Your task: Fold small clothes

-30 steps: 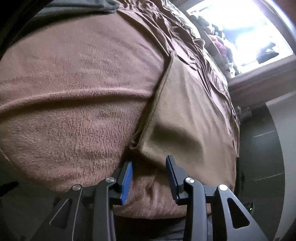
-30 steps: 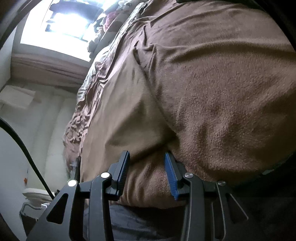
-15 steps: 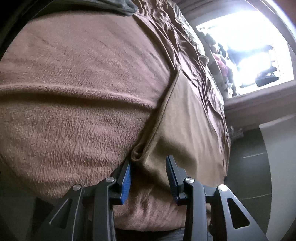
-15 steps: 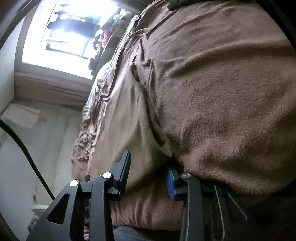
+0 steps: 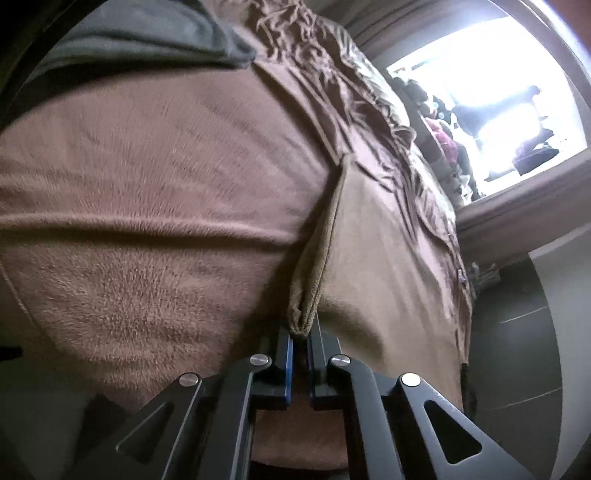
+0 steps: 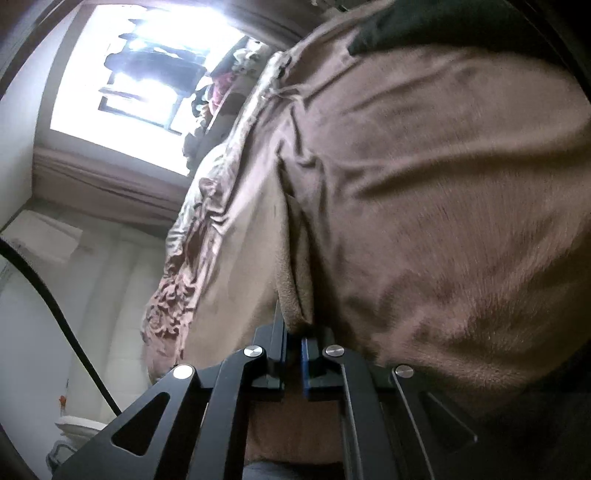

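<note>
two tools, one olive-tan cloth. the left tool (image 5: 300, 338) is clamped tight on a near corner of the small cloth (image 5: 376, 258), its blue-lined fingers (image 5: 286, 354) pressed together on a bunched, folded hem. the right tool (image 6: 293, 338) pinches the other near corner of the same cloth (image 6: 240, 266) in the same way, fabric gathered into a soft ridge above the pads. the cloth is short-napped, thin and flat, and lies on a thick, fuzzy brown blanket (image 5: 155, 206) covering the bed. one dark grey garment (image 5: 147, 33) lies at the far end of the blanket. crumpled, shiny brown bedding (image 5: 369, 110) runs along the far side towards one bright window (image 5: 491, 96).
</note>
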A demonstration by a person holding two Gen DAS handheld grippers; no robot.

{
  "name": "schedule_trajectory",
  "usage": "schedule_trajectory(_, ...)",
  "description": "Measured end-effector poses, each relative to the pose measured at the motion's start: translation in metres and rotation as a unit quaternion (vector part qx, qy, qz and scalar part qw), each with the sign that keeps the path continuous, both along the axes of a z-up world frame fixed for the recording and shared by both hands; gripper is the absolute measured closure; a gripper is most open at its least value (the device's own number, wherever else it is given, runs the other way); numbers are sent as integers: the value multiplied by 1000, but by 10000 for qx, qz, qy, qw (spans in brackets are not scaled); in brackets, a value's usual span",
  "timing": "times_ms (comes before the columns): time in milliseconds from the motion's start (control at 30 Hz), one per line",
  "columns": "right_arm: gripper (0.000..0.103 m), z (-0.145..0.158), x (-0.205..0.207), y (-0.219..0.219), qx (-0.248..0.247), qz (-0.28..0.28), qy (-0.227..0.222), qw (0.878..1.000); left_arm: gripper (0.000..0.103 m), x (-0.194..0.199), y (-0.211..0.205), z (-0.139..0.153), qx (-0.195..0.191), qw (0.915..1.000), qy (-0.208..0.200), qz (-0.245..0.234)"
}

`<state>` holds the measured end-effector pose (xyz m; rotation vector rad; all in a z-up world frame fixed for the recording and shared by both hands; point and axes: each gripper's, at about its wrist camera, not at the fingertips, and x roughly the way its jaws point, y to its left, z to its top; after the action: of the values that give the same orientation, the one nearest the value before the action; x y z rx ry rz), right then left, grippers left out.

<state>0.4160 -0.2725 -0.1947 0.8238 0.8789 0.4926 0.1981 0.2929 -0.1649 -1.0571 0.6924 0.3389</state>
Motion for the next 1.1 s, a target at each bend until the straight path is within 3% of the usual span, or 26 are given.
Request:
schedule_trajectory(267, 101, 17, -21, 0, -137, -54, -69, 9999, 99, -20, -10, 21, -18, 9997, -238, -10)
schedule_trajectory(400, 101, 14, -22, 0, -318, -13, 41, 9995, 98, -20, -13, 7, -77, 9998, -164, -72)
schedule_trajectory(567, 96, 4, -17, 8, -782, 205, 261, 9964, 98, -21, -12, -16, -515, 9984, -216, -21)
schedule_trajectory(633, 91, 12, -18, 8, -946, 205, 192, 9951, 95, -22, -12, -20, -587, 9979, -265, -57)
schedule_trajectory(700, 70, 22, -21, 8, -1198, 117, 101, 9927, 83, -21, -13, -21, -601, 9977, -279, -114)
schedule_trajectory(767, 58, 33, -25, 5, -1340, -78, 22, 9910, 69, -20, -14, -21, -611, 9975, -316, -155)
schedule_trajectory(800, 58, 39, -28, 5, -1377, -172, -52, 9903, 62, -20, -14, -22, -638, 9973, -333, -153)
schedule_trajectory(867, 58, 50, -34, 9, -1457, -228, -175, 9889, 59, -20, -15, -25, -688, 9970, -318, -142)
schedule_trajectory(1100, 58, 80, -60, 48, -1600, 158, -594, 9852, 62, -20, -15, -34, -671, 9972, -340, -19)
